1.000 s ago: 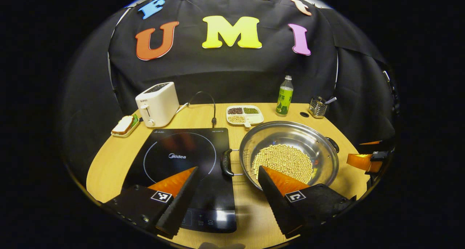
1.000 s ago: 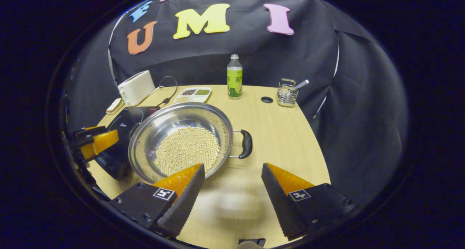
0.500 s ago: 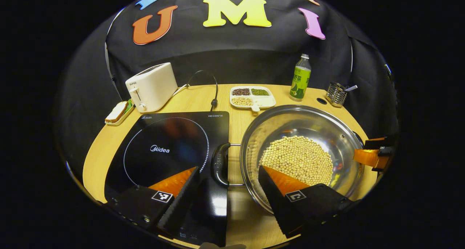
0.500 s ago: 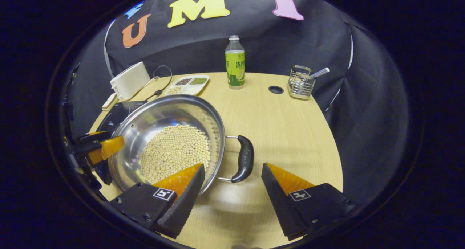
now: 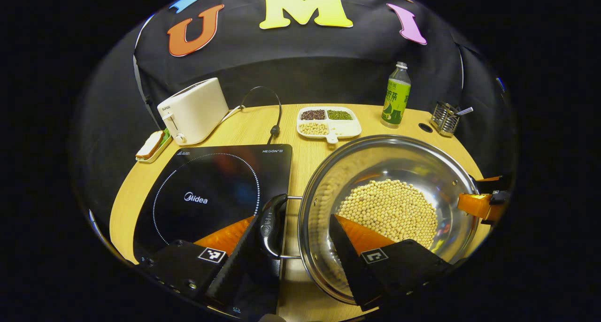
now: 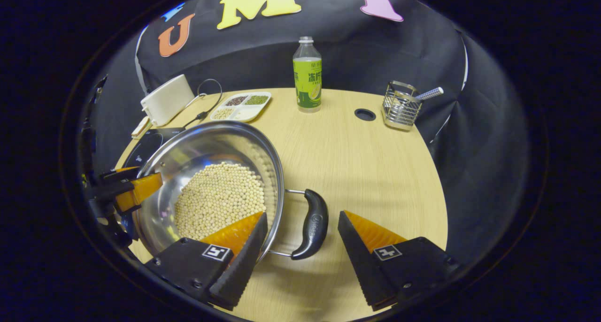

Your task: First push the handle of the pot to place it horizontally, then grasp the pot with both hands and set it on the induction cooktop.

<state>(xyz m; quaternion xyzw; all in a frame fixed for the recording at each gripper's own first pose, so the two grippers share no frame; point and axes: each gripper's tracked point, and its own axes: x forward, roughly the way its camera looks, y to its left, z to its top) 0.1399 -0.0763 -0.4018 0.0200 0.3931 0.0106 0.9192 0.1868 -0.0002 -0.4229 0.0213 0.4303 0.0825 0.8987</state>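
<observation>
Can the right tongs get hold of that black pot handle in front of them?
Probably yes. The right tongs are open, the pot handle lies between their two fingers, and nothing stands in the way on the bare table.

A light wooden counter (image 6: 357, 172) carries the pot (image 5: 389, 172) of beans beside the black induction cooktop (image 5: 211, 190). Behind them stand a white toaster (image 5: 192, 110), a divided tray (image 5: 328, 125), a green bottle (image 6: 307, 75) and a wire basket (image 6: 399, 108).

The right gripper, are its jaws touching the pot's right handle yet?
Apart. In the right gripper view the right gripper has its jaws open, and the pot's black handle lies between them with bare table showing between it and the outer jaw.
</observation>
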